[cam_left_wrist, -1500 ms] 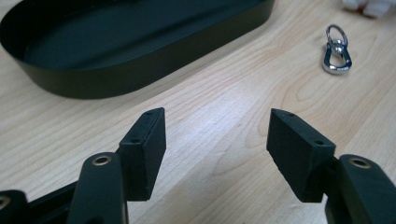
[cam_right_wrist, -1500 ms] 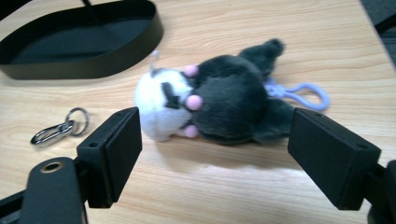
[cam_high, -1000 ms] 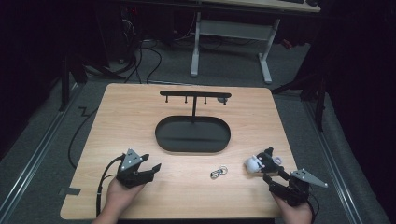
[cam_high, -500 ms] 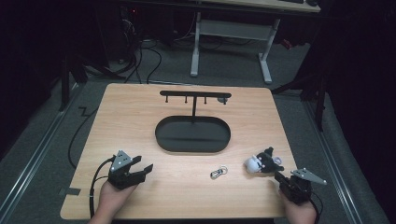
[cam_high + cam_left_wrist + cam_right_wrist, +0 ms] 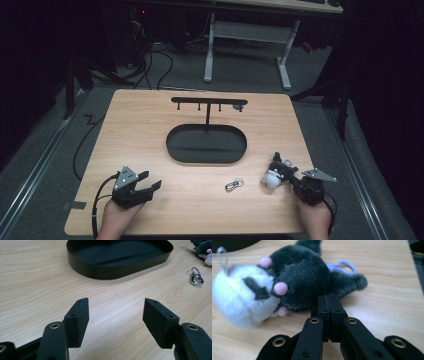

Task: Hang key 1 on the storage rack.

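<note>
Plush is what the right gripper (image 5: 329, 302) is dealing with: a small soft toy (image 5: 276, 172), dark grey with a white head and pink nubs, is lying on the desk (image 5: 150, 125) near its right front corner, just ahead of that gripper. The jaws are sitting pressed together with their tips right at the dark fur; whether they are nipping any pile is not clear. It is looking light, squashy and unbreakable, likely giving under pressure, so a pinch across the dark body, or on the lilac loop (image 5: 342, 266) behind it, is probably going to hold best. The left gripper (image 5: 116, 315) is hovering over bare wood with jaws spread wide, empty, facing the black oval tray (image 5: 120, 267). A metal clasp (image 5: 233, 184) is lying between the grippers.
</note>
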